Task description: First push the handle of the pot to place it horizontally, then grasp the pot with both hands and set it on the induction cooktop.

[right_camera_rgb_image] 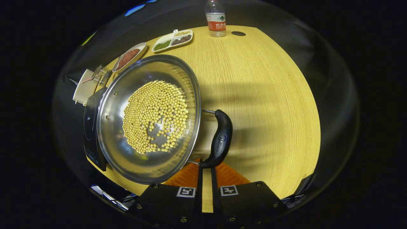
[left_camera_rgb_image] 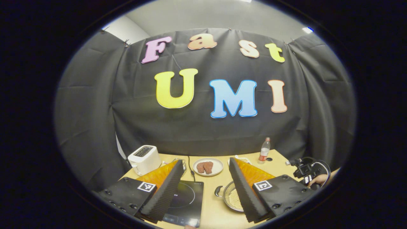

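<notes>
A steel pot (right_camera_rgb_image: 111, 136) holding yellow beans stands on the wooden table, its black side handle (right_camera_rgb_image: 221, 138) pointing toward my right gripper (right_camera_rgb_image: 206, 165). That gripper's fingers are nearly together with only a thin gap, and their tips touch the handle's near end. The black induction cooktop (right_camera_rgb_image: 90, 127) lies just beyond the pot's far side. My left gripper (left_camera_rgb_image: 206, 162) hangs open high above the table, with the cooktop (left_camera_rgb_image: 187, 197) under its left finger and the pot (left_camera_rgb_image: 225, 194) beside its right finger. The right gripper (left_camera_rgb_image: 305, 171), held by a hand, shows off to the right.
At the back of the table (right_camera_rgb_image: 260, 95) stand a white toaster (left_camera_rgb_image: 144, 159), a plate of meat (left_camera_rgb_image: 208, 167), a divided dish of grains (right_camera_rgb_image: 173, 39) and a water bottle (left_camera_rgb_image: 264, 150). A black cable runs to the cooktop.
</notes>
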### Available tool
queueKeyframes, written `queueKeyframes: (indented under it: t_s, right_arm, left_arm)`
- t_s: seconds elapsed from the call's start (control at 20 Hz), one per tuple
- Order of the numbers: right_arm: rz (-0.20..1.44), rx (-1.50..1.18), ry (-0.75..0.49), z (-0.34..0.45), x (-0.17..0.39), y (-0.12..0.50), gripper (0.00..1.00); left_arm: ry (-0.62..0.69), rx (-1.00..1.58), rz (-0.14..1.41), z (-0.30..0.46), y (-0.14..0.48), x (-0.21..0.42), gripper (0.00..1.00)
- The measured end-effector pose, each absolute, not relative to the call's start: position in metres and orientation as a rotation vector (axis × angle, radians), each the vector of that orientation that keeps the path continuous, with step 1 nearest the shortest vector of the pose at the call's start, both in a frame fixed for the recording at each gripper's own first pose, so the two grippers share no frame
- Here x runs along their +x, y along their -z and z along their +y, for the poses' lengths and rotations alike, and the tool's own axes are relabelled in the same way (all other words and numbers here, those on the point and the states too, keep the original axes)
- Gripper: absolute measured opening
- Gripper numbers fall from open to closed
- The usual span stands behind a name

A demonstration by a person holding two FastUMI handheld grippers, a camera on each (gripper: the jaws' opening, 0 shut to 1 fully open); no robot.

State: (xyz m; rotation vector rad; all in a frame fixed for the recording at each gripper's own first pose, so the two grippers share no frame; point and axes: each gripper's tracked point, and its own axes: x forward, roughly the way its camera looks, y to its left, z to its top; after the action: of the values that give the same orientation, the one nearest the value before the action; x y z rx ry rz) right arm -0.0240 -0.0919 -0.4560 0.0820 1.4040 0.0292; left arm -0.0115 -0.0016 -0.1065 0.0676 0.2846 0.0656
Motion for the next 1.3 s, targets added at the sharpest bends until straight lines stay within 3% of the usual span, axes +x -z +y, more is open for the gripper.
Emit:
queueKeyframes:
  t_s: [0.85, 1.0, 1.3]
  right_arm:
    - [1.370, 0.010, 0.003, -0.108, 0.001, 0.460, 0.14]
    - [1.322, 0.036, 0.042, -0.110, -0.002, 0.449, 0.14]
    - [1.197, 0.066, 0.100, -0.111, -0.034, 0.410, 0.17]
  left_arm:
    - [-0.058, 0.074, 0.290, 0.001, 0.104, -0.021, 0.94]
    - [-0.040, 0.062, 0.288, 0.003, 0.105, -0.020, 0.99]
    - [0.052, 0.034, 0.285, -0.005, 0.109, -0.010, 0.99]
